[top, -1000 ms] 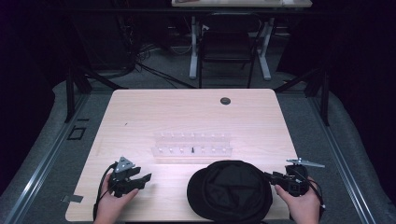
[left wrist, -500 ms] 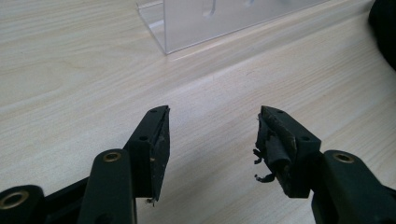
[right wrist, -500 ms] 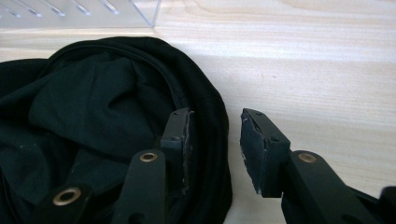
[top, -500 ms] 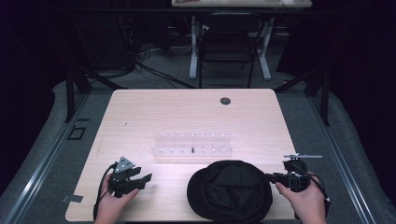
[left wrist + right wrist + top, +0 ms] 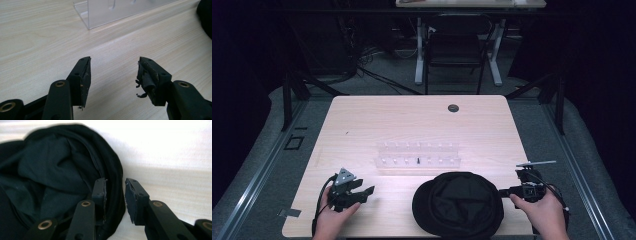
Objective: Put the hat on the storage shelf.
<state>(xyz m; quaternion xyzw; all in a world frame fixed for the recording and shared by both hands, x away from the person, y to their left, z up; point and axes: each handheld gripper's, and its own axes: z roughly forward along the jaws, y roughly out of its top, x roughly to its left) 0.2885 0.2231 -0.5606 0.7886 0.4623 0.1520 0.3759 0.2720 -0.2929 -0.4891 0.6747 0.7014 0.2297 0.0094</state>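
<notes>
On the pale wooden table [image 5: 412,120], my right gripper [image 5: 115,195] has swung in, jaws straddling the soft black fabric cap's [image 5: 62,170] rim, ready to pinch.

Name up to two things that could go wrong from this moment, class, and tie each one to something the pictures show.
1. The right gripper has its fingers astride the rim of the black cap but not yet closed. Only a thin edge of soft fabric lies between them, so the cap may slip out when lifted.

2. The clear rack stands just beyond the cap. A dragged or swung cap could knock it or the small dark piece in it.
</notes>
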